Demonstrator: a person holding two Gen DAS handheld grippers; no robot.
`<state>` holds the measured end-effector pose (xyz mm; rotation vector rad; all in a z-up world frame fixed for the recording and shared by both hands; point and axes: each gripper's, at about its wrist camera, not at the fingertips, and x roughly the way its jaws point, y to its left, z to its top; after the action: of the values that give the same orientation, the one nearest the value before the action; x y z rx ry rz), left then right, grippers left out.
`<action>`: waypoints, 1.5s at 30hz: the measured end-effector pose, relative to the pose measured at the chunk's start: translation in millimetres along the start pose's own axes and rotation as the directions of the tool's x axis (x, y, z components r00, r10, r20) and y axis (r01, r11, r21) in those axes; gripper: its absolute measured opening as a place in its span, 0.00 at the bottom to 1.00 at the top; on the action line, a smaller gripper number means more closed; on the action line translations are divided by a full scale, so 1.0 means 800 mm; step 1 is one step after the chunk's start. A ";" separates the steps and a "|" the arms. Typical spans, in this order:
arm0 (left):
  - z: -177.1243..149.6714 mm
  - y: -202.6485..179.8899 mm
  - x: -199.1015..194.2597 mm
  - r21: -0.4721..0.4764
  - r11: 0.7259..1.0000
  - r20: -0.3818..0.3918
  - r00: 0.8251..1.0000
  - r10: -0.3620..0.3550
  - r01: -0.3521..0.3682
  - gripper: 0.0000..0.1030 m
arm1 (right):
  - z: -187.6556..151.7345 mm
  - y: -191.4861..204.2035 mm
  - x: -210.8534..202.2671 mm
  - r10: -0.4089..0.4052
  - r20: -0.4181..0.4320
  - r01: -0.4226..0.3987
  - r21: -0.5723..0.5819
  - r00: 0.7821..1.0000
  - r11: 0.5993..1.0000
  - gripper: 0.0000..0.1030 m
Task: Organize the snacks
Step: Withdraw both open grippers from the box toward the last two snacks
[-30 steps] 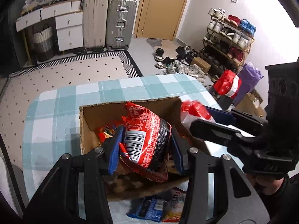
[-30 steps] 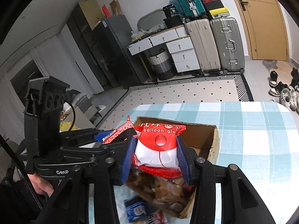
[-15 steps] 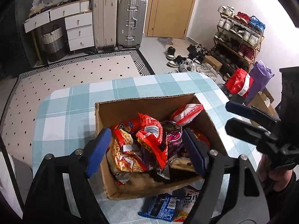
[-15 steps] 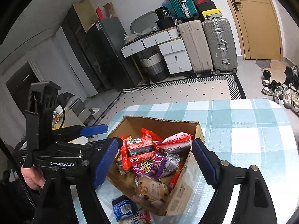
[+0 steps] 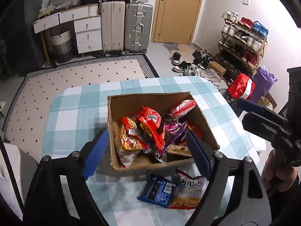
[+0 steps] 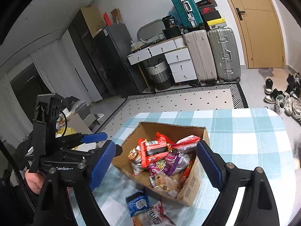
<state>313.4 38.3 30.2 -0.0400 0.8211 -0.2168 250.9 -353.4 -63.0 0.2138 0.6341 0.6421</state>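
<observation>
An open cardboard box (image 5: pixel 146 101) (image 6: pixel 191 184) stands on the teal checked table (image 5: pixel 79 109) (image 6: pixel 244 131), filled with several snack packets. A red packet (image 5: pixel 150 120) (image 6: pixel 154 150) lies on top, with a white and red gum packet (image 5: pixel 183 106) (image 6: pixel 188 141) beside it. My left gripper (image 5: pixel 145 132) hovers above the box's near side, jaws opening, nothing between them. My right gripper (image 6: pixel 155 145) hangs above the box from the other side, jaws also opening and empty. A blue packet (image 5: pixel 158 190) (image 6: pixel 137 201) and a white noodle packet (image 5: pixel 190 190) (image 6: pixel 154 216) lie on the cloth in front of the box.
Beyond the table lie a dotted rug (image 5: pixel 75 73), two suitcases (image 5: pixel 126 26), white drawers (image 5: pixel 86 33) and a wooden door (image 5: pixel 178 9). A shoe rack (image 5: pixel 242 43) and red and purple bags (image 5: pixel 242 88) stand to the right. A person's hand (image 5: pixel 272 171) holds the right gripper.
Both grippers let go of their packets, the red one and the gum one, which now lie in the box. Both jaws have opened wide and drawn back and up from the box.
</observation>
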 end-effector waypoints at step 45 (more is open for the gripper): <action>-0.210 -0.042 -0.133 -0.107 0.993 0.130 0.989 0.072 -0.058 0.99 | -0.162 0.093 -0.120 -0.059 0.043 0.059 0.017 0.997 0.998 0.97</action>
<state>114.7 35.4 -3.2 -0.1230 0.6979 -0.1087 75.2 -354.4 -91.7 0.2224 0.6019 0.5743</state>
